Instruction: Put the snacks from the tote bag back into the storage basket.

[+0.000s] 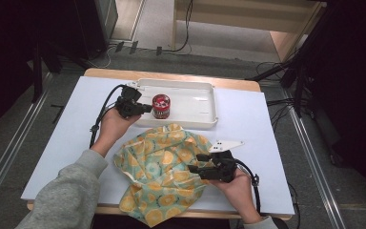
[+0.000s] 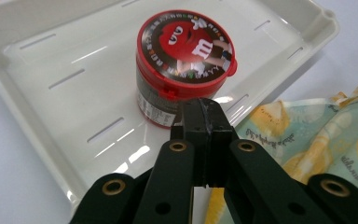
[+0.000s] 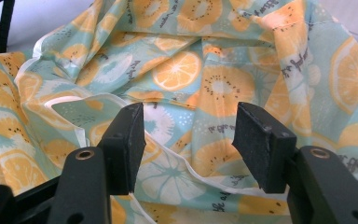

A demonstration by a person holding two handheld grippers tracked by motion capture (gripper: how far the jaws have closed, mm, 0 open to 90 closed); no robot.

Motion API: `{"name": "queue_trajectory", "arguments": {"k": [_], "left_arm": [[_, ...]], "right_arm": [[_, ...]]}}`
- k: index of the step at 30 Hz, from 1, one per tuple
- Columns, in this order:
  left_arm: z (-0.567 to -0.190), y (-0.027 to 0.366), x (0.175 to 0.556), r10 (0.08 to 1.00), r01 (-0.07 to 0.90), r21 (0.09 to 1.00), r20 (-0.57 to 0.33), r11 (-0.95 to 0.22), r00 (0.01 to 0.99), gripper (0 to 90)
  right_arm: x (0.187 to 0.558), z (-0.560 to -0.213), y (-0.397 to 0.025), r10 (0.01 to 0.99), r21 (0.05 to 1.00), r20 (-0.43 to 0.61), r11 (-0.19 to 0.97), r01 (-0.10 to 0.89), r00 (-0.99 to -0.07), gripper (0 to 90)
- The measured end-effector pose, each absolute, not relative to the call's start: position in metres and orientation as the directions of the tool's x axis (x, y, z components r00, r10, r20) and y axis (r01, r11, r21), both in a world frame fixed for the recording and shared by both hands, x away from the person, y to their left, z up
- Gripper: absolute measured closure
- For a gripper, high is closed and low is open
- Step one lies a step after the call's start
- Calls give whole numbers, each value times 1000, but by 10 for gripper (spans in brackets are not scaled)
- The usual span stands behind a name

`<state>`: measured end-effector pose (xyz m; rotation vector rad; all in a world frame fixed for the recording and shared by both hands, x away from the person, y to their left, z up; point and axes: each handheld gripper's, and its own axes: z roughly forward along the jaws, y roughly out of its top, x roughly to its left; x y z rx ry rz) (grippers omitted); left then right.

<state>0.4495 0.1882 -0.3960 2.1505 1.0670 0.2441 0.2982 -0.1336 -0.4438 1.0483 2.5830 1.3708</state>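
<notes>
The left gripper (image 2: pixel 204 116) is keeping its jaws pressed together with nothing between them, and it is pointing at the red-lidded jar (image 2: pixel 184 65), just beside it. The jar is standing upright in the white tray (image 1: pixel 205 107). The right gripper (image 3: pixel 189 140) is holding its jaws wide apart over the crumpled fruit-print cloth (image 3: pixel 205 70), gripping nothing.

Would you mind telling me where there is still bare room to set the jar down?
Inside the tray, the floor right of the jar is bare. The table is open left of the left gripper and between tray and right edge. The front middle is crowded by the cloth and right gripper.
</notes>
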Motion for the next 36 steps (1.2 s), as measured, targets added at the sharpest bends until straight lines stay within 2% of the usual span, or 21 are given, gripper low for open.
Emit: {"name": "queue_trajectory", "arguments": {"k": [9,36], "left_arm": [[-409,182,452,759,621,669,-128,-409,639,900],[-412,185,459,784,628,689,-140,-362,605,900]], "right_arm": [[297,-444,-133,578,745,265,385,544,-772,447],[296,-443,-133,571,752,276,373,544,-773,454]]}}
